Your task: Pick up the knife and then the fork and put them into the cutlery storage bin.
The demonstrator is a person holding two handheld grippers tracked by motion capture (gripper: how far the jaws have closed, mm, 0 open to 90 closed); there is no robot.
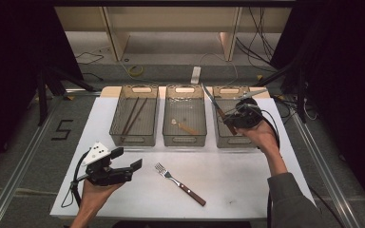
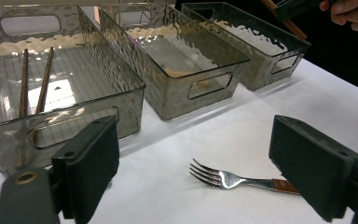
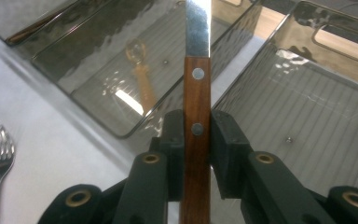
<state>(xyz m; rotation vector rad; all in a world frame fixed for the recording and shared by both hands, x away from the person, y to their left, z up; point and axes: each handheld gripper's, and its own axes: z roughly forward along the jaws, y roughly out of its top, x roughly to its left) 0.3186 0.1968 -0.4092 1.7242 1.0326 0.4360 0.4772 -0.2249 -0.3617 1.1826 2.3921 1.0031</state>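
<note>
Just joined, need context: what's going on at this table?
A person is sorting cutlery into three clear bins. The right gripper is shut on a wooden-handled knife, held over the right bin. The left gripper is open, just above the table near the fork, which lies on the white mat. The left bin holds chopsticks; the middle bin holds a small wooden utensil.

A knife (image 3: pixel 196 88) with a brown wooden handle, two metal rivets and a plain steel blade is clamped at the handle by the right gripper (image 3: pixel 196 133). It is held above the bin at two o'clock (image 1: pixel 236 124), blade pointing toward eleven o'clock; the tip is probably over the gap beside the middle bin, though this is unclear.
</note>
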